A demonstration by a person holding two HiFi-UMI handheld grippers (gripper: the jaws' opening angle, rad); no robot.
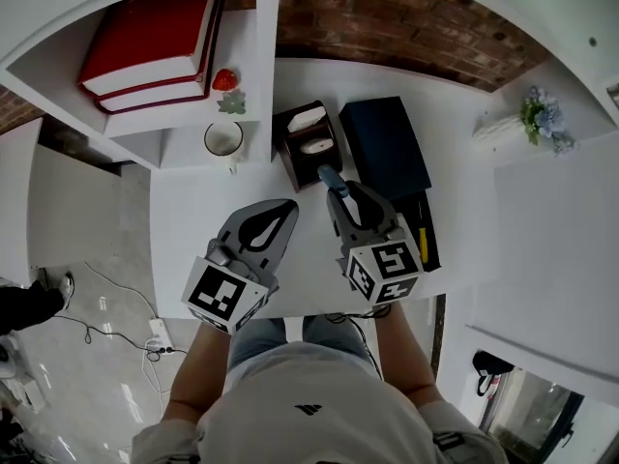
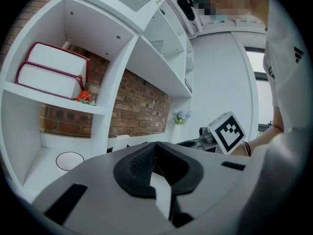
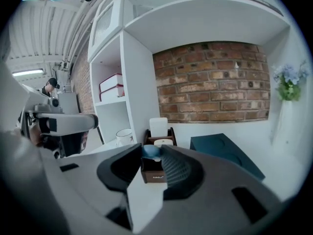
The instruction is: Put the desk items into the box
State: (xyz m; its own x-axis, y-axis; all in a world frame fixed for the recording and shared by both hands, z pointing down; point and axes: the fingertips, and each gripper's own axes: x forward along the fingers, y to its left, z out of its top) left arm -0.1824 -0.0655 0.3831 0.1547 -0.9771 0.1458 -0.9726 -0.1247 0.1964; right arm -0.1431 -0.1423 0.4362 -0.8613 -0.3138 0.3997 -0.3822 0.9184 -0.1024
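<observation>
Now the right gripper (image 1: 331,184) pinches a small blue item (image 3: 149,152) at its fingertips, near the brown box (image 1: 293,150); the left gripper (image 1: 286,207) has its fingers pressed together, empty.

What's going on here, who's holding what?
A person stands at a white desk with a hand-held claw in each hand. The right claw is shut on a small blue item, held by the near edge of the brown box, which has white items in it. The left claw is shut and empty, off to the side over bare desk.
</observation>
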